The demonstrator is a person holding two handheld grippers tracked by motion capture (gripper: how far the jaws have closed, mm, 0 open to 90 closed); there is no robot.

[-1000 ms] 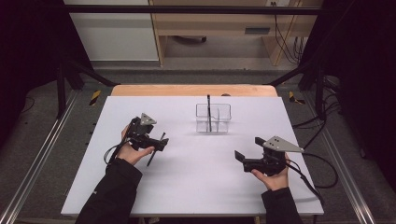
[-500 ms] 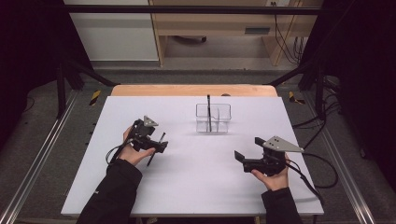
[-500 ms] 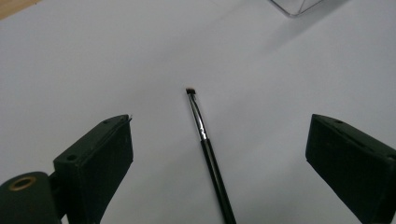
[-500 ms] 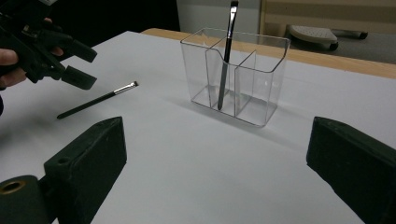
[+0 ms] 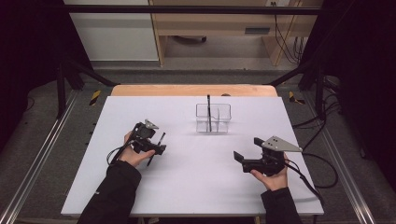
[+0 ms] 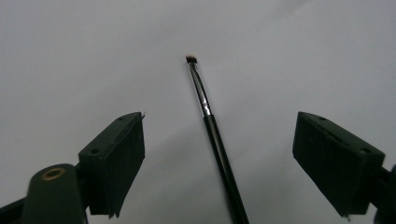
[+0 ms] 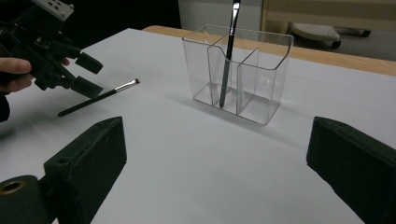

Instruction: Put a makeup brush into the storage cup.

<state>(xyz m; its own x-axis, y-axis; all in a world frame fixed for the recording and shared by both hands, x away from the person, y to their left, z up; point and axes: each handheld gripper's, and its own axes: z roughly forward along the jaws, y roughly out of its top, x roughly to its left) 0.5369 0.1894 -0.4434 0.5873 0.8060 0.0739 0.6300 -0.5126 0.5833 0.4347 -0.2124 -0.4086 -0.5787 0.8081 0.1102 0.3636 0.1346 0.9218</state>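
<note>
The left tool (image 5: pixel 156 148), jaws wide but just now closing, straddles the makeup brush (image 6: pixel 208 122) lying flat on the white surface (image 5: pixel 187 186) ready to pinch its handle, while the right tool (image 5: pixel 240 161) waits open and empty.

Black sleeves; black tools (image 5: pixel 156 148) with trailing cables, grey plates.

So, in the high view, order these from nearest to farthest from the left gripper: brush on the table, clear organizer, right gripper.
1. Brush on the table, lying right under the left gripper.
2. Clear organizer, behind and rightward.
3. Right gripper, across the table's right side.
</note>
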